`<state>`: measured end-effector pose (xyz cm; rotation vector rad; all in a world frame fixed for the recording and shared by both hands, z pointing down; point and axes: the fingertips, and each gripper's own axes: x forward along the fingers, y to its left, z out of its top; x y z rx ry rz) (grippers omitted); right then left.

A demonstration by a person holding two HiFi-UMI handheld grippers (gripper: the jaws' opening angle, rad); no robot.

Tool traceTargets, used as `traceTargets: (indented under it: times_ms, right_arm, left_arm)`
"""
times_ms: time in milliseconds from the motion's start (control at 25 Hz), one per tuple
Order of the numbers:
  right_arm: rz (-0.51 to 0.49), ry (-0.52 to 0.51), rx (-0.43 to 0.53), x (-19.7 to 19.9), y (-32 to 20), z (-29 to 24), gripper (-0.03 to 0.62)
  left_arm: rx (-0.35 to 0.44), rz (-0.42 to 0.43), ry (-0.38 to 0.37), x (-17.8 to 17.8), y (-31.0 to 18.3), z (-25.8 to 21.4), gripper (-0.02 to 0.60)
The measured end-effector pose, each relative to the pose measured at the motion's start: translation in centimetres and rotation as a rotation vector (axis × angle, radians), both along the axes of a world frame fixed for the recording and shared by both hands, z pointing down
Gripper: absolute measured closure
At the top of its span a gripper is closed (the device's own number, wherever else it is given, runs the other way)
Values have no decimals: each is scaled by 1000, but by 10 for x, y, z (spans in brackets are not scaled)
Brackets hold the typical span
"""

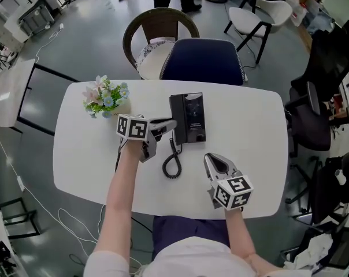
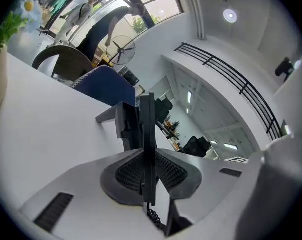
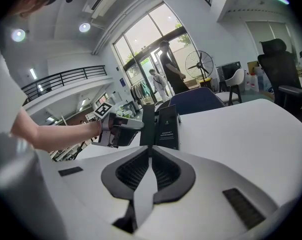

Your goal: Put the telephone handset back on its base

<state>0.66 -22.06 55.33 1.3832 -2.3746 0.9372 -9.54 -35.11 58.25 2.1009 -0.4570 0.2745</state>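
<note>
Left gripper (image 2: 149,158) pinching handset (image 2: 146,126) edge-on between pads. Handset sits at left side of base (image 1: 193,117), mid-table, on or just above cradle; can't tell if seated. Coiled cord (image 1: 172,165) loops on near side. Right gripper (image 1: 214,161) near right, claw pressed together, holding nothing. Judged nearly done. 2 steps left: settle handset, let go.

White table (image 1: 249,126) with a black phone base (image 1: 195,120) in the middle. Black handset (image 1: 176,108) along its left side, tip of left gripper (image 1: 171,123) right on it. Curly cord (image 1: 172,165) on the near side. Flowers (image 1: 106,97) far left. Right gripper (image 1: 212,160) near right, apart from the phone. Blue chair (image 1: 203,62) at the far edge.
</note>
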Motion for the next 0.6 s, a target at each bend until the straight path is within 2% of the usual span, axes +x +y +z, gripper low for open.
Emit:
traceTargets:
  times_ms: [160, 600]
  right_arm:
    - [5, 1, -10, 2, 1, 3, 551]
    - [19, 4, -31, 3, -3, 12, 551]
  left_arm:
    - [-58, 30, 22, 3, -2, 5, 506]
    - [-121, 84, 71, 5, -7, 14, 506]
